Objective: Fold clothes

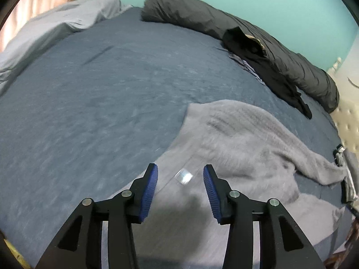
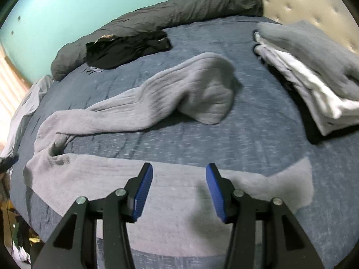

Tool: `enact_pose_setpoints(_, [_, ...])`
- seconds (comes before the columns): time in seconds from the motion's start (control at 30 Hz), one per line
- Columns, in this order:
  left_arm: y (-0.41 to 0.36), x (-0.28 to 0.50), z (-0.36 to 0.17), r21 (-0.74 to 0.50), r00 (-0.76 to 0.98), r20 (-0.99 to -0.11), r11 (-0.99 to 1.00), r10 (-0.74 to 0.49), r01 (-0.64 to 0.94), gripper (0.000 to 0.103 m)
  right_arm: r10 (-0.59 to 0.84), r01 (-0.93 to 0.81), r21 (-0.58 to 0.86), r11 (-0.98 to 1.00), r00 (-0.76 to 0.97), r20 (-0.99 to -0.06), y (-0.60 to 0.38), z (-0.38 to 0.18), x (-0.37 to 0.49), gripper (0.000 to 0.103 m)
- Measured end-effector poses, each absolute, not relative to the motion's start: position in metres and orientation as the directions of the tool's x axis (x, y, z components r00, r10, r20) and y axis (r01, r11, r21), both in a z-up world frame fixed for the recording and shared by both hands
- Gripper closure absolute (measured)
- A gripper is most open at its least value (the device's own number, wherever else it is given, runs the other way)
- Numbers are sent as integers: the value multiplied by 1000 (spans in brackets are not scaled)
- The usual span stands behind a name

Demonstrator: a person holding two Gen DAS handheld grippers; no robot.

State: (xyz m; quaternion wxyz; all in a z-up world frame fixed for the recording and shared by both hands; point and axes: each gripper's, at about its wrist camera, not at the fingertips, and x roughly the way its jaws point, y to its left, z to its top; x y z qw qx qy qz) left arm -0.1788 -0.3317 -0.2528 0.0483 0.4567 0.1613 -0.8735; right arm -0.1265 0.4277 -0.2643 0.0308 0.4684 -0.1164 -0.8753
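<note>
A light grey knit sweater (image 1: 235,148) lies on the blue bedspread (image 1: 101,94). A small white label (image 1: 184,176) shows on it between my left fingers. My left gripper (image 1: 180,174) is open and empty just above the sweater. In the right wrist view the sweater's body (image 2: 170,186) lies under my right gripper (image 2: 179,174), which is open and empty. One sleeve (image 2: 157,96) stretches away and bends over itself.
A dark grey rolled duvet (image 1: 258,38) lies along the turquoise wall, with a black garment (image 2: 125,49) beside it. A stack of folded clothes (image 2: 314,78) sits at the right, by the tufted headboard (image 2: 314,6). A pale blue sheet (image 1: 56,29) lies far left.
</note>
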Motion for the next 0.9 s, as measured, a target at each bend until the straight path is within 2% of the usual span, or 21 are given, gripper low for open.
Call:
enact_pose_setpoints(0.2, [-326,-249,-279,-227,-563,-824,-949,67,218,56,-179,-37,241,-970,-561,-808,418,-280,-144,53])
enact_pose_setpoints(0.3, [-330,-274,-290,-237,-553,-830,-946,79,220,50,-174,-29,228,-973,-557,-812,416,-290,-153,53])
enact_pose_setpoints(0.4, [-333,-296,-304,-258,-534,-838,-943,109,212,49,-177,-26,231,-973,-559,-810,416,-298,-160,53])
enact_pose_setpoints(0.63, [-332,-311,-328,-297,-512,-844,-933,159,201,50,-175,-24,224,-974,-546,-820,407,-321,-174,52])
enact_pose_setpoints(0.7, [-330,-309,-328,-297,-517,-841,-935,159,195,56,-168,-23,216,-976,-547,-820,403,-323,-175,52])
enact_pose_setpoints(0.77, [-329,-306,-325,-309,-527,-832,-934,173,182,83,-165,-21,211,-977,-548,-820,399,-324,-175,52])
enact_pose_setpoints(0.83, [-323,-305,-320,-293,-536,-827,-943,167,158,92,-172,-17,217,-976,-549,-818,397,-325,-176,52])
enact_pose_setpoints(0.9, [-315,-303,-314,-247,-540,-831,-958,132,145,93,-174,-14,217,-976,-551,-816,394,-324,-175,52])
